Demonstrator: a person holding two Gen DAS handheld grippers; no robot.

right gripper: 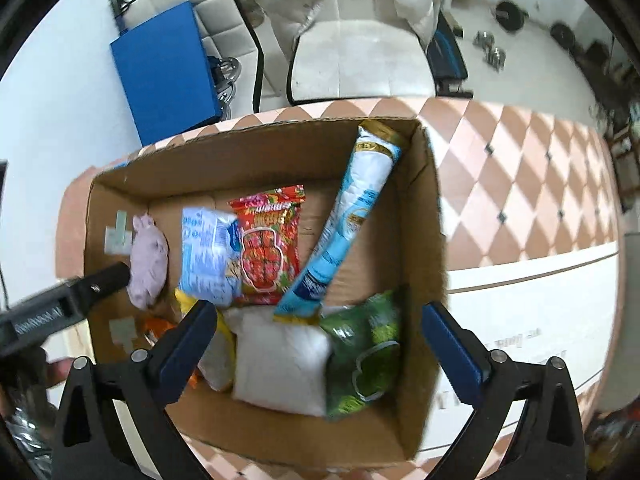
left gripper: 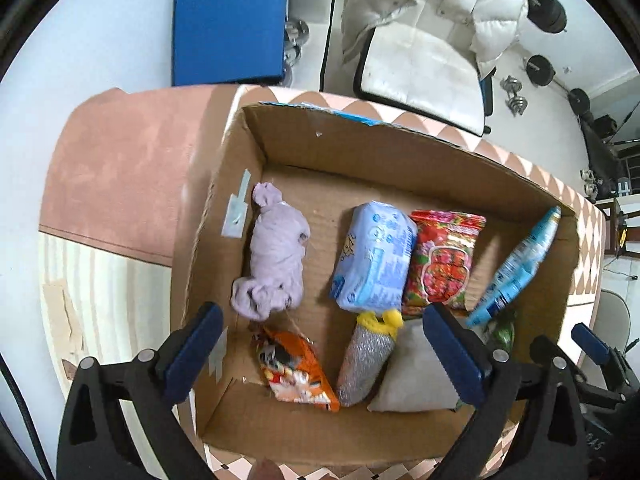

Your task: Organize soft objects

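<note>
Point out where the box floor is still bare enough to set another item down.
Bare cardboard box floor runs along the far wall, behind the lilac cloth bundle and blue tissue pack; also a strip between those two. The near-right corner, around the white pouch, is crowded.

No clearly legible text in either view. Red snack bag [right gripper: 269, 246]: yellow lettering across the top, script not readable. Light blue tissue pack [left gripper: 374, 256]: small blue print and round logos, too blurred to read. Long blue-white packet [right gripper: 348, 216]: gold band and oval label, wording unreadable. Orange snack bag [left gripper: 294, 368]: cartoon graphics, no readable words. Green bag [right gripper: 370, 350]: white outline graphic, text illegible. Left gripper body seen in the right wrist view [right gripper: 60, 312]: embossed lettering on its side, blurred, can't tell. No numbers or signs can be made out.
</note>
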